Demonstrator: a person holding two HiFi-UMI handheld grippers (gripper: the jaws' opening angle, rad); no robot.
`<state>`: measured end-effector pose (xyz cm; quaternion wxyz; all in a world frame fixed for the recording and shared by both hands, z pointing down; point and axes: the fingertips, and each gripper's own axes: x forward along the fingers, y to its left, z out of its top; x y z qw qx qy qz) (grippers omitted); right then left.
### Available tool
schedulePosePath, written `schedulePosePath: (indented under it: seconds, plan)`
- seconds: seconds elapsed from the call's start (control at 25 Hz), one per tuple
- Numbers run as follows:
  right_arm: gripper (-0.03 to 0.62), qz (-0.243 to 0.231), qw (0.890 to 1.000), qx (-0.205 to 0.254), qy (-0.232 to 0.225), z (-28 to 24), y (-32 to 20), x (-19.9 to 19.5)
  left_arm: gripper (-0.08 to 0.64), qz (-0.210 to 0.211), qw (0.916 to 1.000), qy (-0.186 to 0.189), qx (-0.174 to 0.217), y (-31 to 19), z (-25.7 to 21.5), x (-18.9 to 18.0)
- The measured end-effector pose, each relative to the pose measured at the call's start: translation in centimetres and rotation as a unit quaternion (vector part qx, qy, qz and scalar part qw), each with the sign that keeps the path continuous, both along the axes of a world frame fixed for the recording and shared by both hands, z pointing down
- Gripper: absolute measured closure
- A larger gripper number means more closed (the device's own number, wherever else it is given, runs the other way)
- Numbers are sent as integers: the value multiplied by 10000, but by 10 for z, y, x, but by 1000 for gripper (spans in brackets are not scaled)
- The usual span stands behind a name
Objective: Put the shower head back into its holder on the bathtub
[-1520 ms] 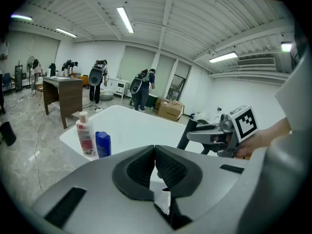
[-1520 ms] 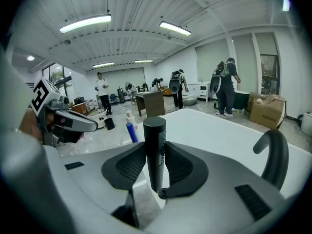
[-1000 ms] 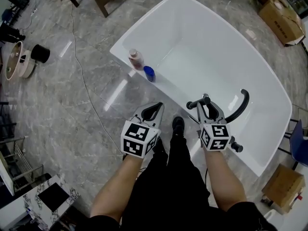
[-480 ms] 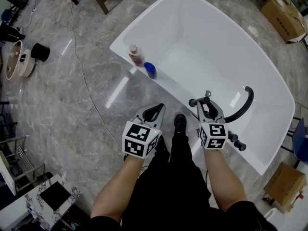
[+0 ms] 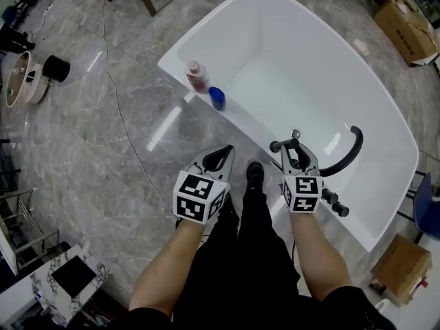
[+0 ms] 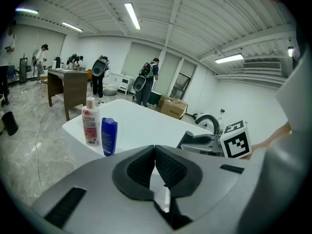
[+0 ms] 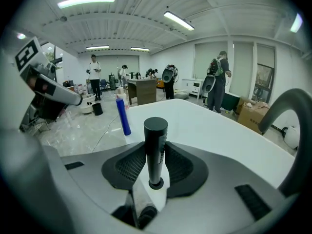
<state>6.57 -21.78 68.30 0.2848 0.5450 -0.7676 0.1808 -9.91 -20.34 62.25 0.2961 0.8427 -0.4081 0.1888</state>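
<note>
Standing close to upright at the near rim of the white bathtub [image 5: 275, 33], the black shower head [image 7: 156, 130] has its long axis running up and down. Its flat end is uppermost and its lower end meets a round black holder ring [image 7: 155, 183]. The right gripper [image 7: 155, 153] clamps its shaft between both pads. The left gripper [image 6: 154, 150] is pressed closed on nothing, just outside the tub. A pink-labelled bottle [image 5: 197, 76] and a blue bottle [image 5: 217, 98] stand on the tub's rim.
</note>
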Motion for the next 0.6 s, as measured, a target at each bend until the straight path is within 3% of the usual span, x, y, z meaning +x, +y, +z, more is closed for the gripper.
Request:
schedulePosePath:
  seconds: [0.12, 0.6]
  plan:
    - [456, -108, 9998, 0, 147, 1, 1, -2, 545, -42, 10000, 39, -5, -2, 0, -2]
    - [454, -22, 9998, -180, 16, 17, -1, -2, 545, -124, 9999, 48, -52, -1, 3, -10]
